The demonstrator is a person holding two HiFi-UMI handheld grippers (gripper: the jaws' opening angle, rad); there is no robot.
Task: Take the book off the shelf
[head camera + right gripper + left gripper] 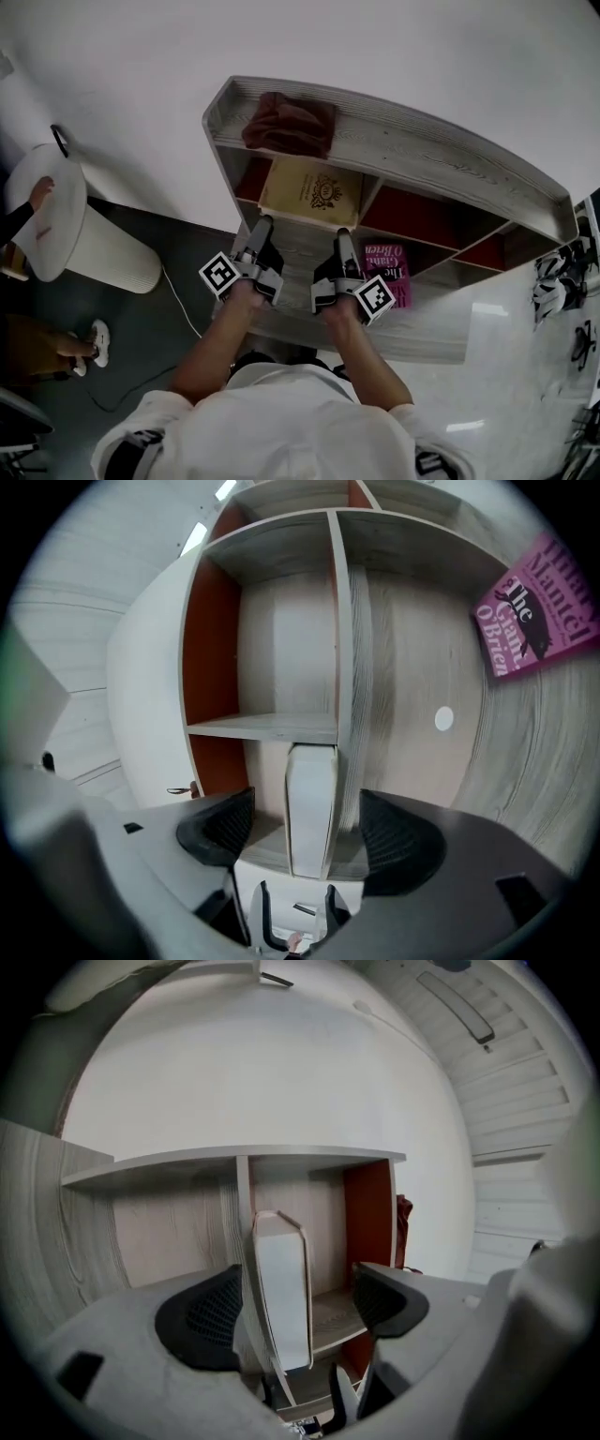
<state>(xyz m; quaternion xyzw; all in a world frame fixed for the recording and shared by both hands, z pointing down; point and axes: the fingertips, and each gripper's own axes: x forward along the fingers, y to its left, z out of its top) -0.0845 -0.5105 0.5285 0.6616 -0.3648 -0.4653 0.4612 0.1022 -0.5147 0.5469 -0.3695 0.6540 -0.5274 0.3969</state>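
A tan hardback book (314, 192) with a dark crest on its cover rests in the grey wooden shelf unit (450, 169). My left gripper (260, 230) is at the book's near left corner and my right gripper (342, 239) at its near right corner. In the left gripper view the book's pale page edge (281, 1288) stands between the jaws of the left gripper (298, 1307), which is open, with a clear gap on the right side. The right gripper view has the book's edge (311, 808) between the wide-open jaws of the right gripper (309, 834), neither pad touching it.
A pink paperback (389, 272) lies in the compartment to the right, also in the right gripper view (539, 607). A dark red cloth (291, 124) sits on the shelf top. A white round bin (103, 248) and a person's hand (42, 192) are at left. A white table (506, 375) is at right.
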